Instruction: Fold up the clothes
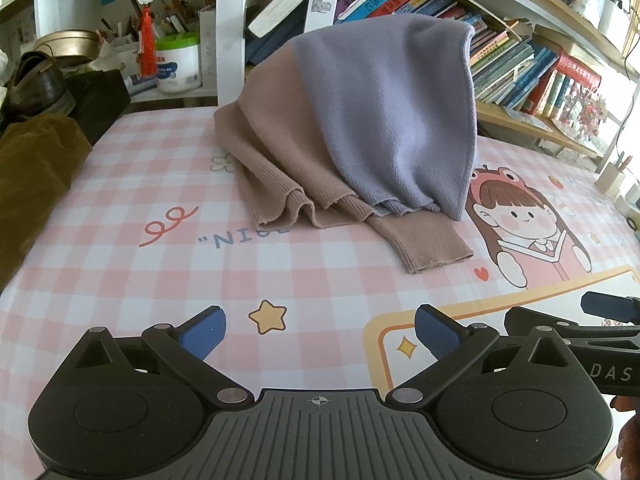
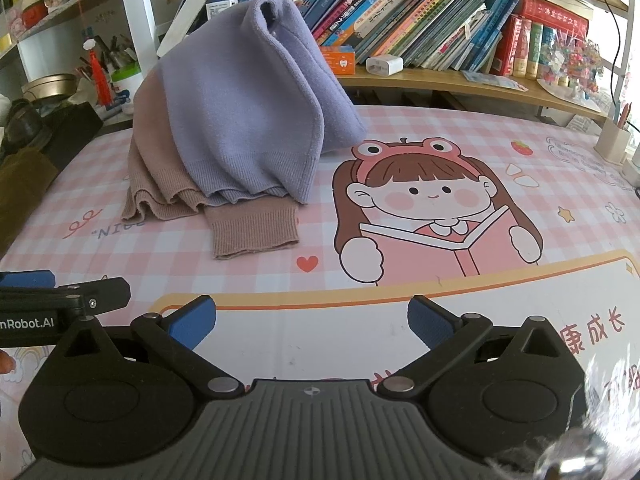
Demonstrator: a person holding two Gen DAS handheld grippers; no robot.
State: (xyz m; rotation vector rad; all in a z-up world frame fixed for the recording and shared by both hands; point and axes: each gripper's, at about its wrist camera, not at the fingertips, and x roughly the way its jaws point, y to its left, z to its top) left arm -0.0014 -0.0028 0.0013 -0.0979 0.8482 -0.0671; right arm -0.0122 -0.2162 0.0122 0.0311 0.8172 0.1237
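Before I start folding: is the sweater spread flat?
No. The sweater stands bunched in a peaked heap, hem rumpled, one cuff lying on the mat.

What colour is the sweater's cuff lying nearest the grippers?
Tan-brown ribbed cuff, best seen in the right wrist view.

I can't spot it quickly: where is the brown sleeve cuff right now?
The brown cuff lies flat on the checked mat, poking out under the lilac-and-brown sweater, left of the cartoon girl.
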